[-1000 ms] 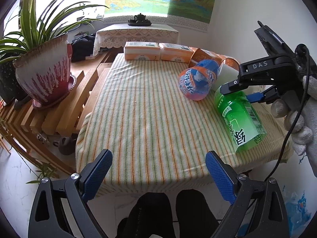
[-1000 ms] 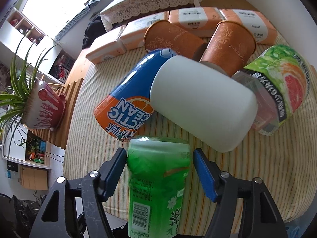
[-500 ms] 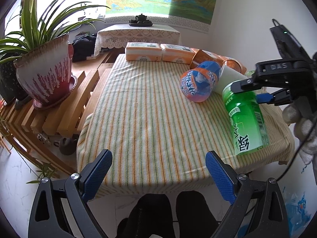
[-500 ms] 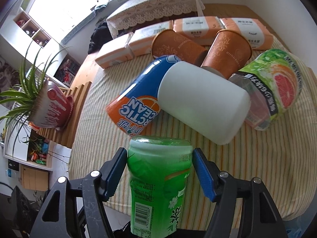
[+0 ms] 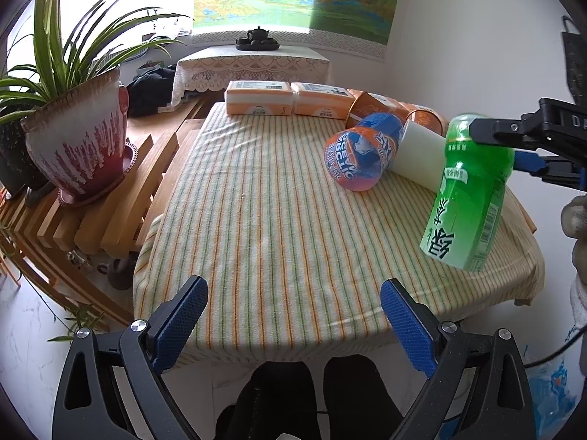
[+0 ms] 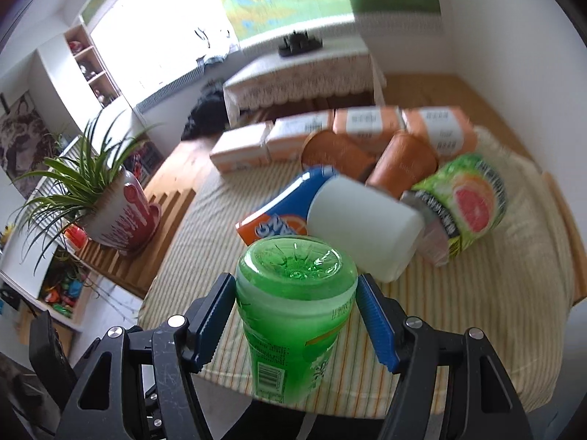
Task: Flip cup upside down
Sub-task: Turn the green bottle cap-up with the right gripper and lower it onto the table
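At the three o'clock edge of the striped tablecloth [image 5: 256,220], the translucent green plastic cup [image 5: 469,194] hangs lifted and tilted, base uppermost, pinched between the blue pads of the right gripper [image 6: 295,317]. Just beyond it at twelve o'clock lie a white cylindrical cup [image 6: 367,227] and an orange-and-blue printed cup [image 5: 361,156] on their sides, touching. The left gripper [image 5: 293,319] hovers at six o'clock, jaws spread wide, holding nothing.

green cup [image 6: 293,293]: glossy translucent plastic, printed label
tablecloth [image 5: 279,220]: matt striped woven cloth
white cup [image 6: 363,227] behind green cup: matt, smooth
gripper pads [image 5: 407,330]: blue, textured
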The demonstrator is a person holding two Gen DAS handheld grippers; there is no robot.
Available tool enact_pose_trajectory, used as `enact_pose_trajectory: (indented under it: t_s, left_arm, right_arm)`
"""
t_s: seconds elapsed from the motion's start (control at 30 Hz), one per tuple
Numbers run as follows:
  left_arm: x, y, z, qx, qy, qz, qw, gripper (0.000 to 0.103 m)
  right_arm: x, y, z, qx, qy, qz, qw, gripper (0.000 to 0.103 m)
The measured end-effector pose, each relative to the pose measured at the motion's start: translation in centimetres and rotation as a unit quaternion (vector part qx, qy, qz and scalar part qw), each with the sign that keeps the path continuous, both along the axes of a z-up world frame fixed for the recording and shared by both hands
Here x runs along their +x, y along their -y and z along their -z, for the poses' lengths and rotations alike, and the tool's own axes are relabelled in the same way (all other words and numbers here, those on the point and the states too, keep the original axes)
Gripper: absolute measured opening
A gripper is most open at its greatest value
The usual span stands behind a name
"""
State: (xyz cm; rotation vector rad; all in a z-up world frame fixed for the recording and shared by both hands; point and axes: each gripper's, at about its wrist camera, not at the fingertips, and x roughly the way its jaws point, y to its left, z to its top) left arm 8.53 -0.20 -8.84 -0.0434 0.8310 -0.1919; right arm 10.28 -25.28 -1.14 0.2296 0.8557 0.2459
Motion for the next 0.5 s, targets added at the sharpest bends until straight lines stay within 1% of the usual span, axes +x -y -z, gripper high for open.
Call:
enact_pose_trajectory:
  t_s: [0.2, 0.3, 0.37, 0.5]
  left_arm:
    - [-0.1, 0.4, -0.1, 0.003, 0.002, 0.004, 1.0, 0.097]
    - [-0.2, 0.4, -0.2, 0.001, 0.002, 0.003, 1.0, 0.097]
    - [-0.2, 0.3, -0.3, 0.0, 0.003, 0.002, 1.0, 0.097]
    - [-0.2, 0.2, -0.3, -0.001, 0.003, 0.0, 1.0, 0.097]
  right_arm:
    - [-1.8, -0.8, -0.6, -0.031, 0.07, 0.014, 0.997, 0.064]
    - [-2.6, -1.3, -0.8, -0.053, 0.109, 0.022, 0.992, 0.064]
    - [-3.1, -1.4, -0.7, -0.058, 0.13, 0.027, 0.989, 0.064]
    - [-3.6, -1.5, -0.2, -0.065, 0.152, 0.04, 0.985, 0.064]
